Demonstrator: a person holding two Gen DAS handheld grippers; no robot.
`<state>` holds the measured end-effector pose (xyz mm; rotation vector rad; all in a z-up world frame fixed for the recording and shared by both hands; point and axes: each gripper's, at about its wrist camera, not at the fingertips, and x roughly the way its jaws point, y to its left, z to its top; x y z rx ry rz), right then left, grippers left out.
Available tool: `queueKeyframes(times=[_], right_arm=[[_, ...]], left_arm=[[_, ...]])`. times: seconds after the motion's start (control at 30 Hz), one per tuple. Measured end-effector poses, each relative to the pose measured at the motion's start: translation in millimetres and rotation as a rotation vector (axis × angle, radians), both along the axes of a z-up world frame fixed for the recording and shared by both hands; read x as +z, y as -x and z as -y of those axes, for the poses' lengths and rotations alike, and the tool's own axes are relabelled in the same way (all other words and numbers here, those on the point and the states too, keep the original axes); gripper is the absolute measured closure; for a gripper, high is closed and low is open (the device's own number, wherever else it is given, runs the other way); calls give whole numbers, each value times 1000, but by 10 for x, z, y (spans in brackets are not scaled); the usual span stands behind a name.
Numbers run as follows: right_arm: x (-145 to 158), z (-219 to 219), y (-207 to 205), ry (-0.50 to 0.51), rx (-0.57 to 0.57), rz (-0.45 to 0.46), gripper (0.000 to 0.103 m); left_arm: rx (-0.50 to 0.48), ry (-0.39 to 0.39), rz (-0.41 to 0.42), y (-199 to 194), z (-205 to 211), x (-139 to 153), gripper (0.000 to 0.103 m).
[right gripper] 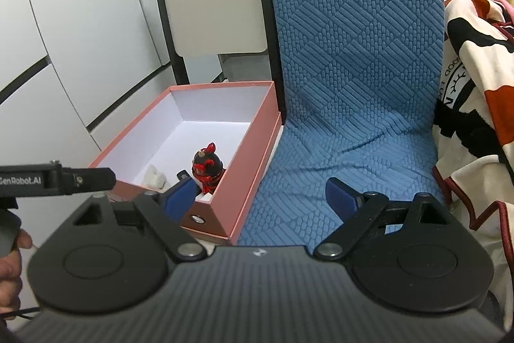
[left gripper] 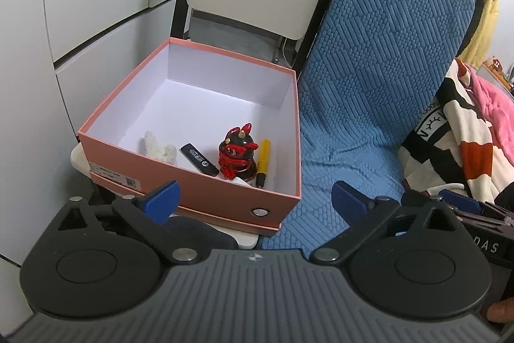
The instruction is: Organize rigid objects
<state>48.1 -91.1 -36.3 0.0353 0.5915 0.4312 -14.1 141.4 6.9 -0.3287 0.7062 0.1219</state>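
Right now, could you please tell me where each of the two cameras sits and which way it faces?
Left wrist: rides the left gripper, looking down into the open pink cardboard box from its near side; both blue-padded fingers show, spread, holding nothing.
Right wrist: rides the right gripper, facing the blue quilted seat cover, box to its left; spread fingers, the other gripper's black body and a hand show.
Shared: the box, the red-and-black figurine inside, the cover.
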Motion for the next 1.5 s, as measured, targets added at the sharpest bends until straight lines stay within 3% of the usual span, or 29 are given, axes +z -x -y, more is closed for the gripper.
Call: queueKeyframes(times=[0.43,1.5], right_arm=[[-1,-54,14,18,15,6,14],[14,-75,49,21,25,18,14]], left_arm=[[23,27,10,142,-78,15,1],[83,-8,-18,214,-139,-49,0]])
